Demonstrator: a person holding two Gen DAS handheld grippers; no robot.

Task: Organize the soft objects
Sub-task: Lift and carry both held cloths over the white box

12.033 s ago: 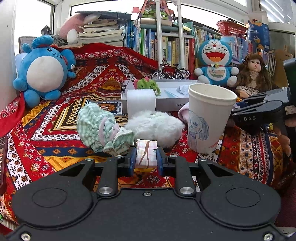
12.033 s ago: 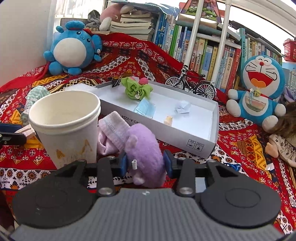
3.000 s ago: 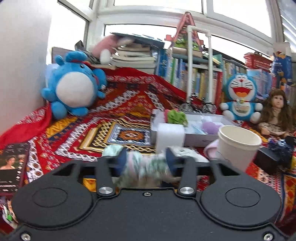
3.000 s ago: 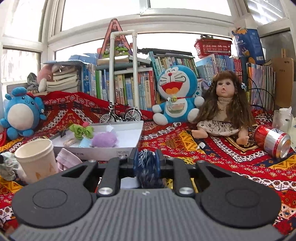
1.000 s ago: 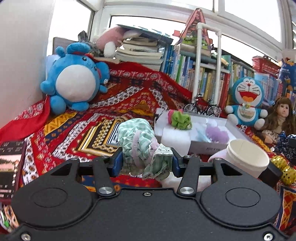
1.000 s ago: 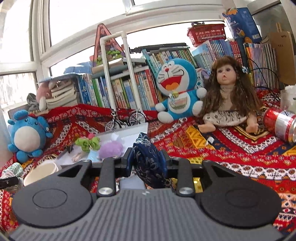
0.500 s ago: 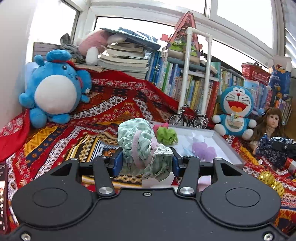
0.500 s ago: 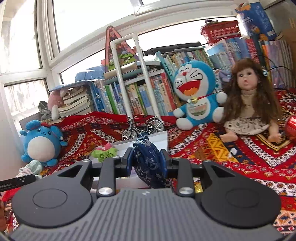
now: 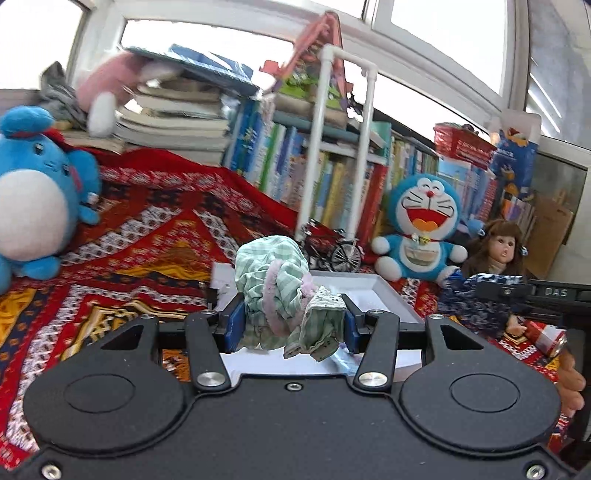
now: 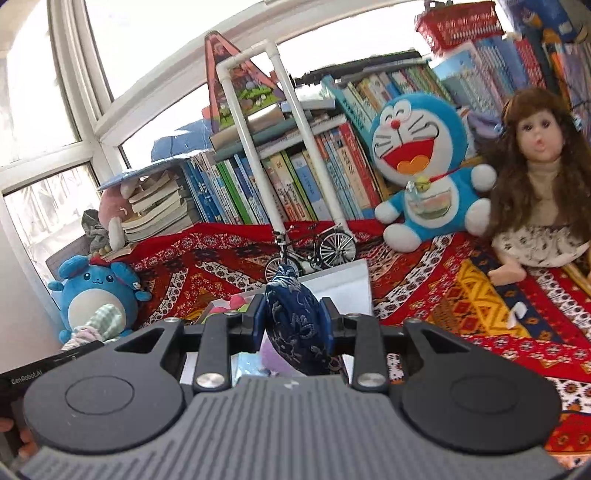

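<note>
Clamping a green checked cloth (image 9: 284, 295), left gripper (image 9: 291, 323); right gripper (image 10: 293, 321) pinching a blue pouch (image 10: 295, 317).

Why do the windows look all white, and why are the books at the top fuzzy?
Left wrist view: daylight washes out the windows, and the stacked books and pink plush smear with motion. Right wrist view: panes glare white too, the fisheye bends the frame, and the red basket blurs.

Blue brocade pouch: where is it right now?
The blue brocade pouch is clamped in the right tongs, held over the white tray, just in front of the toy bicycle.
</note>
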